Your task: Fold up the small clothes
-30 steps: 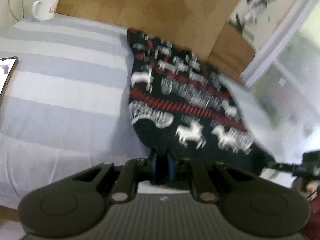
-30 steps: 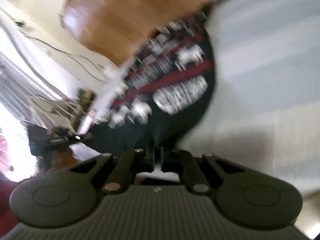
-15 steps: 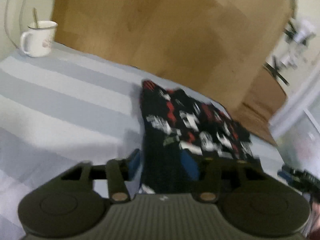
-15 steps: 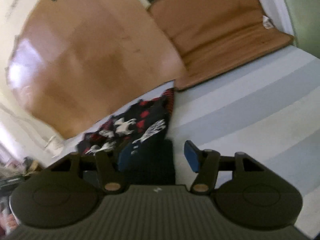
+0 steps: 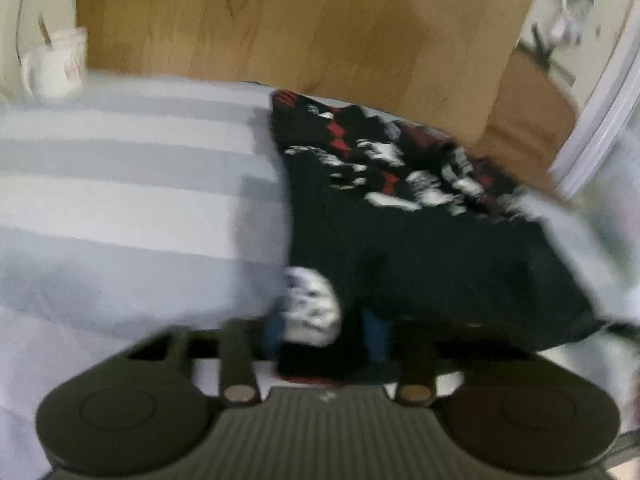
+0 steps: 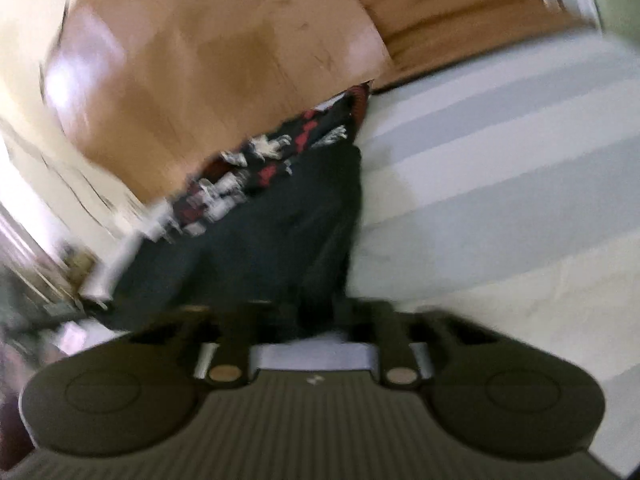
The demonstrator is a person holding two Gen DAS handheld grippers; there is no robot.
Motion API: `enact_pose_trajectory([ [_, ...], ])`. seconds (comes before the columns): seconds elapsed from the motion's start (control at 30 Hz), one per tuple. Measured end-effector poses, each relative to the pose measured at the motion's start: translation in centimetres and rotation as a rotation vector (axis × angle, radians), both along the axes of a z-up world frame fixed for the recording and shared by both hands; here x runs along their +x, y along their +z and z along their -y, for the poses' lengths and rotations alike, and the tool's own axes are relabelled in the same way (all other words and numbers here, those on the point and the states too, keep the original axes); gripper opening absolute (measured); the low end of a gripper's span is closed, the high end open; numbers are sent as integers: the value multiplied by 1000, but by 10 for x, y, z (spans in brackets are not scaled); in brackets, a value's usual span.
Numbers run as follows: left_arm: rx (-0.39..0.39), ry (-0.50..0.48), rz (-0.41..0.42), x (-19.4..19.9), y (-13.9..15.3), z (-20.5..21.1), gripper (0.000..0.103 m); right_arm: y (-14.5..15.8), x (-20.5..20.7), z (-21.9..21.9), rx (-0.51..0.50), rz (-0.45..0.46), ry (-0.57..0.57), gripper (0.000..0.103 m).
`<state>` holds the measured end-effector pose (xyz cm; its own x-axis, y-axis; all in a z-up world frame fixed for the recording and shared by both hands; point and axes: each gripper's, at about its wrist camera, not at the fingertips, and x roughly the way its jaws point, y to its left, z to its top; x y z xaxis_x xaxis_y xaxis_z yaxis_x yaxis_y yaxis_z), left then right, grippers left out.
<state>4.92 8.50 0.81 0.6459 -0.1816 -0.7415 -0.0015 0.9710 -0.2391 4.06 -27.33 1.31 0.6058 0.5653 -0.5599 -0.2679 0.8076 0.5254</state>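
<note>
Striped bedding (image 5: 120, 184) in grey and white carried everything. At its far left corner a white mug (image 5: 56, 64) was seen. Right of the middle, beside the wooden headboard (image 5: 300, 28), a black garment (image 5: 400, 220) with red and white figures was laid, its plain part doubled over the pattern. The left gripper (image 5: 324, 332) had been opened half a second earlier and was now being closed on the near hem; fabric was seen between the blue fingers (image 5: 376, 336). The right gripper (image 6: 312, 320) was likewise being closed on dark cloth. A fresh grasp for another fold was judged under way.
</note>
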Motion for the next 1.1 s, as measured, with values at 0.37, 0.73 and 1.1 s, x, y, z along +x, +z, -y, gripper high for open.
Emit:
enact_pose_trajectory([
  [0.37, 61, -27, -17, -4, 7, -10, 52, 16, 1, 18, -180, 15, 38, 36],
  [0.73, 144, 8, 147, 77, 66, -46, 100, 73, 97, 16, -75, 156, 19, 62],
  [1.1, 76, -20, -5, 253, 3, -27, 101, 32, 277, -113, -189, 45, 255, 74],
])
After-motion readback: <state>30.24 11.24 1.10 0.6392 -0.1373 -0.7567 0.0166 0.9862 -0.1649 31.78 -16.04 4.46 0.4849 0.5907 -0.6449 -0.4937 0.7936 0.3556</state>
